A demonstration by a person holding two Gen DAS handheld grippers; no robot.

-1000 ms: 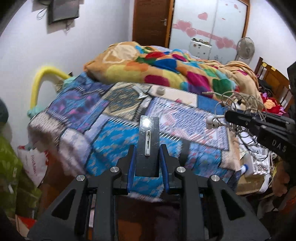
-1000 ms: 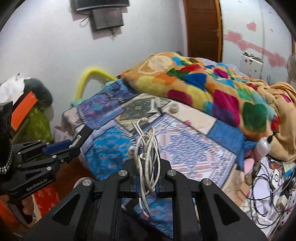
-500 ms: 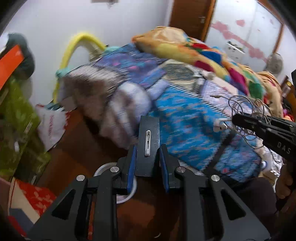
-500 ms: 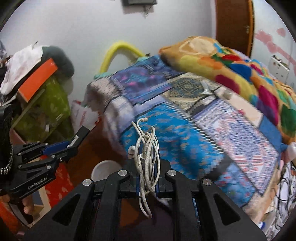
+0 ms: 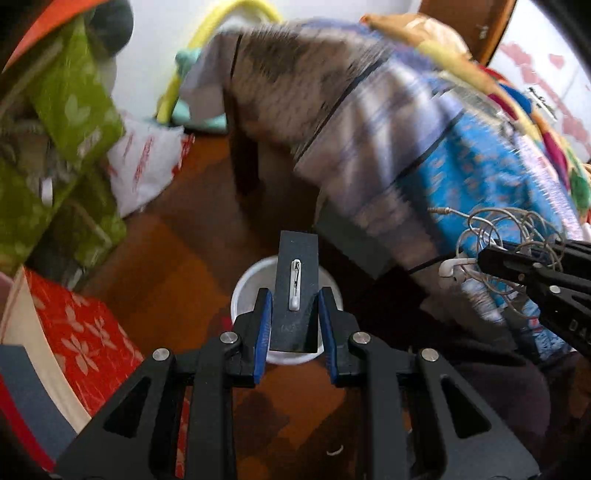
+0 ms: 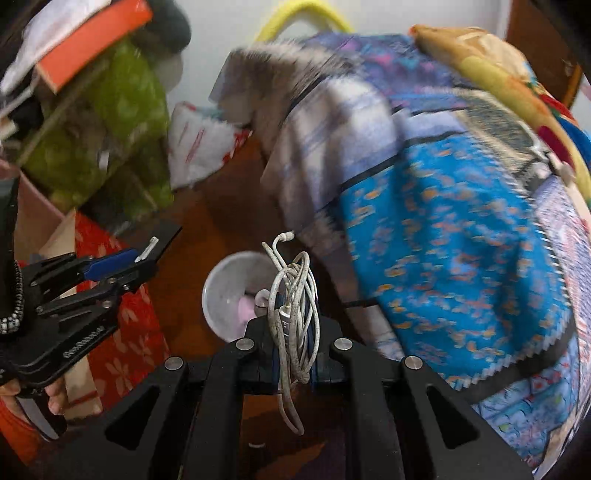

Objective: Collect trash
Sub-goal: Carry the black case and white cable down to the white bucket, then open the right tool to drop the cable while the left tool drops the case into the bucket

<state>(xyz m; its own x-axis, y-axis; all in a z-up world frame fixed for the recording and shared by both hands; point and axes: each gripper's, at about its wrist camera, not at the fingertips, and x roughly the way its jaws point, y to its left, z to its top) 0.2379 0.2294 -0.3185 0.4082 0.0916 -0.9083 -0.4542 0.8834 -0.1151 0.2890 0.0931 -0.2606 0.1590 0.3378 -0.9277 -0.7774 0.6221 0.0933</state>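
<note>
My left gripper [image 5: 295, 299] is shut on a flat black card [image 5: 296, 291] with a small white clip on it, held over a white round bin [image 5: 242, 291] on the brown floor. My right gripper [image 6: 293, 325] is shut on a tangled bundle of white earphone cable [image 6: 291, 291], just right of the same bin [image 6: 225, 291], which holds something pale pink. The cable bundle [image 5: 495, 236] and right gripper [image 5: 484, 258] show at the right of the left wrist view. The left gripper [image 6: 144, 266] with the card [image 6: 162, 236] shows at the left of the right wrist view.
A bed with a patterned blue and grey cover [image 5: 424, 140] hangs over the floor on the right. Green bags [image 5: 70, 110], a white plastic bag [image 5: 144, 162] and a red flowered box [image 5: 74, 332] crowd the left. A yellow hoop [image 5: 221, 22] leans on the wall.
Both grippers have swung down and left from above the bed to the floor, over the white bin. Each still holds its object.
</note>
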